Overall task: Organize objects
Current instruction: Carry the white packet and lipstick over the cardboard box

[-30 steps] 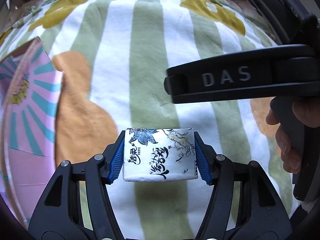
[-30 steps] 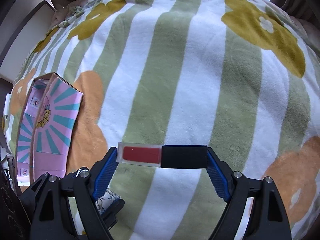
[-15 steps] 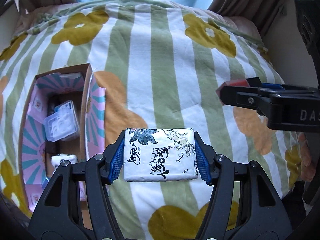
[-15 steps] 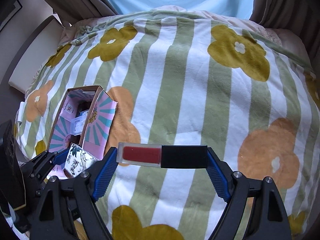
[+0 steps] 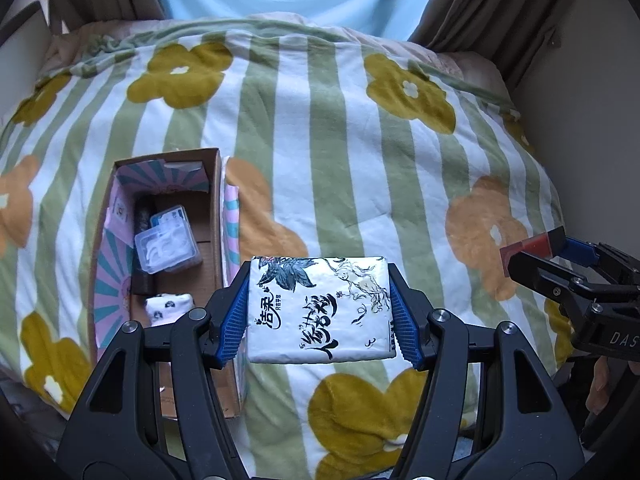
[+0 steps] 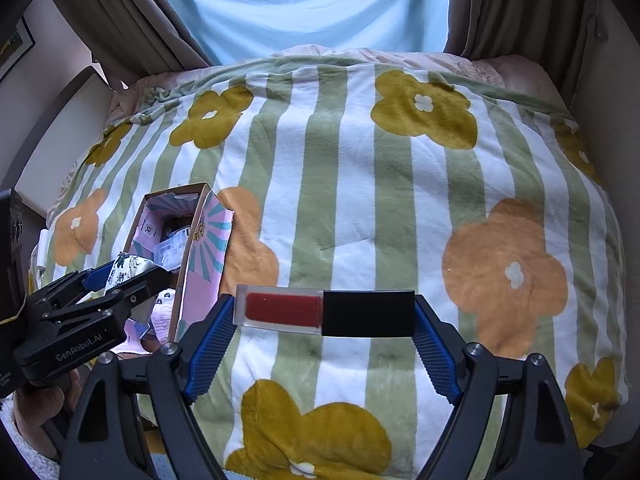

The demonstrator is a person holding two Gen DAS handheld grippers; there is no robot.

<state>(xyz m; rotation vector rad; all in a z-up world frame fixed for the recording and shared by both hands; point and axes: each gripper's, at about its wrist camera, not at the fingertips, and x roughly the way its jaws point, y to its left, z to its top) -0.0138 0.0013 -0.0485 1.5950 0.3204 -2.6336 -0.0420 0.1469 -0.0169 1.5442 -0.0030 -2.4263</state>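
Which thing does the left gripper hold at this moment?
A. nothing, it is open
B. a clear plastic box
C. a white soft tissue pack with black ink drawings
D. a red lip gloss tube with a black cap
C: in the left wrist view the left gripper is shut on the white soft tissue pack with black ink drawings, pressed between its blue pads; the red tube sits in the right gripper.

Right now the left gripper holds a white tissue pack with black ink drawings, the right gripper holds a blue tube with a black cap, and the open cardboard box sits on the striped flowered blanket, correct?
Nearly. The tube in the right gripper is red, not blue, as the right wrist view shows. The left gripper does hold the white tissue pack, and the open cardboard box sits on the striped flowered blanket.
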